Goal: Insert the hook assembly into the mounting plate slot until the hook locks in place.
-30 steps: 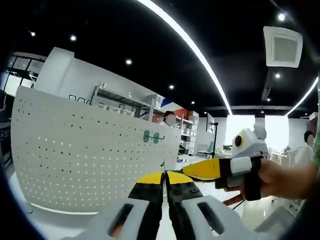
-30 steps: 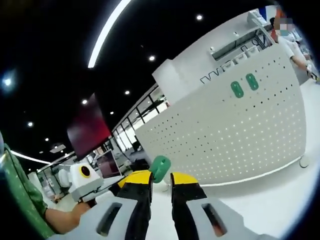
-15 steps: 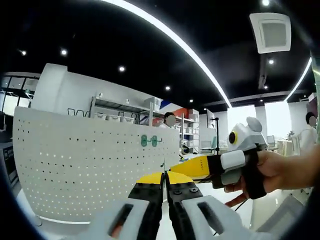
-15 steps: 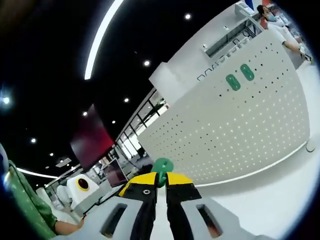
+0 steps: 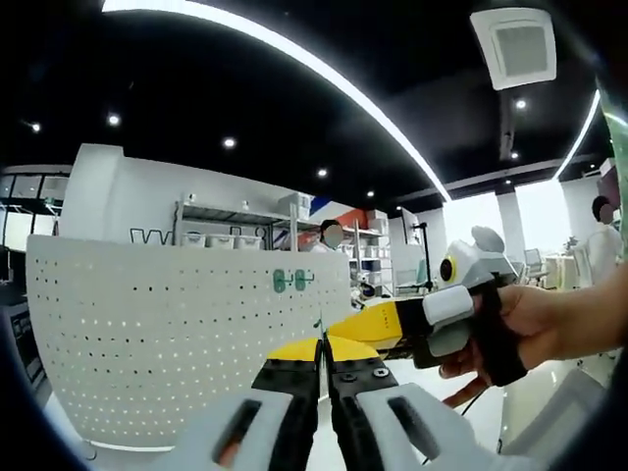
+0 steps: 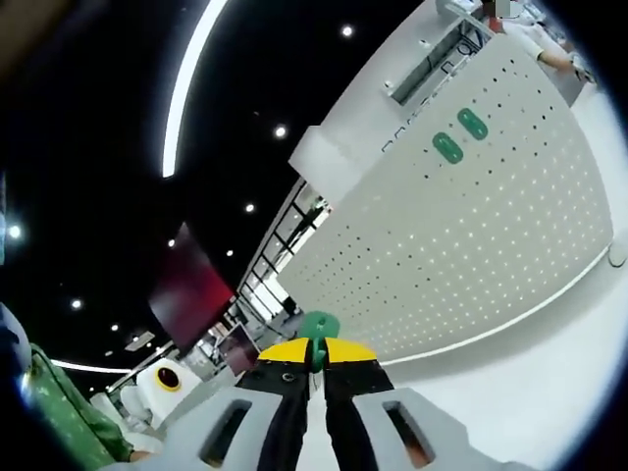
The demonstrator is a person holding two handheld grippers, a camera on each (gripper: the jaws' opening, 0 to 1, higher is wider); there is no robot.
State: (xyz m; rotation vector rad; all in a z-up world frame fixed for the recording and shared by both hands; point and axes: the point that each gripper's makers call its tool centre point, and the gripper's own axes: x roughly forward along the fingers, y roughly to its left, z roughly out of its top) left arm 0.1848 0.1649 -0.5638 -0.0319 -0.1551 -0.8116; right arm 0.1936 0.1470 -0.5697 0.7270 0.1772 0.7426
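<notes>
The white pegboard mounting plate [image 5: 147,334] stands upright to the left, with two green hooks [image 5: 287,281] near its upper right. My left gripper [image 5: 323,348] is shut on a thin sliver that pokes up between its yellow tips, well short of the board. A hand holds my right gripper [image 5: 343,336] close beside it, coming in from the right. In the right gripper view the pegboard [image 6: 471,235] fills the right side, its green hooks [image 6: 458,135] high up. My right gripper [image 6: 316,348] is shut on a green hook piece [image 6: 318,326], clear of the board.
The board rests on a white tabletop [image 6: 530,392] with free room in front of it. A person's green sleeve [image 6: 59,422] is at the lower left. Shelving [image 5: 235,221] and people [image 5: 334,235] stand behind the board.
My right jaws have closed from a clear gap onto the green hook piece. Both views have drifted a little against the board; the left gripper stays shut.
</notes>
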